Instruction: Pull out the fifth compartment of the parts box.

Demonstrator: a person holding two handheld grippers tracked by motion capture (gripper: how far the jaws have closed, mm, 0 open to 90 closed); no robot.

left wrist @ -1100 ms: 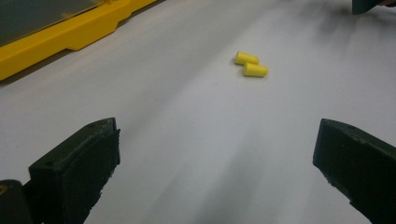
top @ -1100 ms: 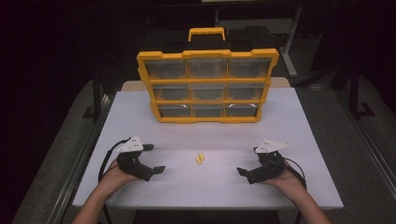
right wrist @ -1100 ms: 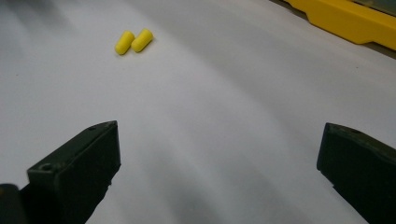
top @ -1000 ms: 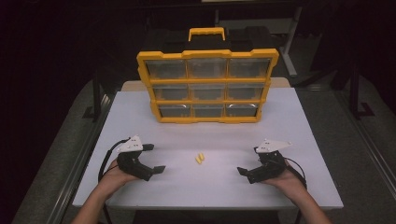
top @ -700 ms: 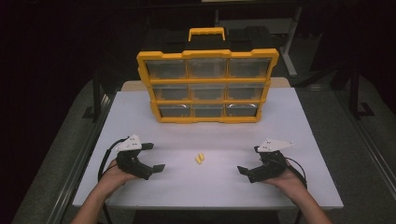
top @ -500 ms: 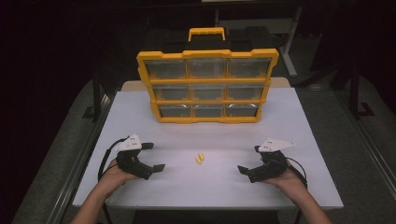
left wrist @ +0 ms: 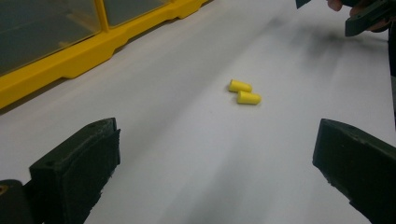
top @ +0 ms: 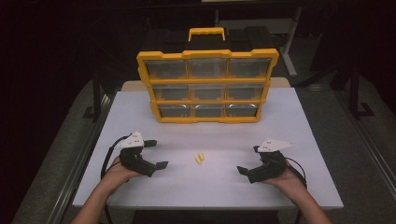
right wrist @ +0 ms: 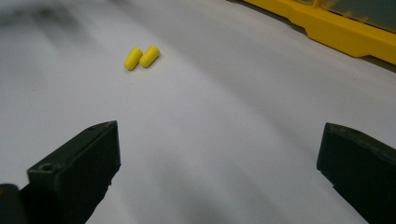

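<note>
So there's 2 little yellow earplugs (top: 199,158) lying side by side, touching, on the bare white table (top: 299,126), and everything else kinda sits around them. The left gripper (top: 155,154) is resting on the table off to the left of the earplugs, near but clearly apart, jaws spread wide with nothing between them. The right gripper (top: 248,161) is on the other side of the earplugs, about as far off, its jaws wide too and empty. Both point inward at the earplugs, which lie right between them. In the left gripper view the earplugs (left wrist: 244,92) lie ahead of the jaws, a bit right of center. Behind the earplugs, well apart, a yellow organizer case (top: 208,86) with 9 clear drawers stands upright at the back of the table.
</note>
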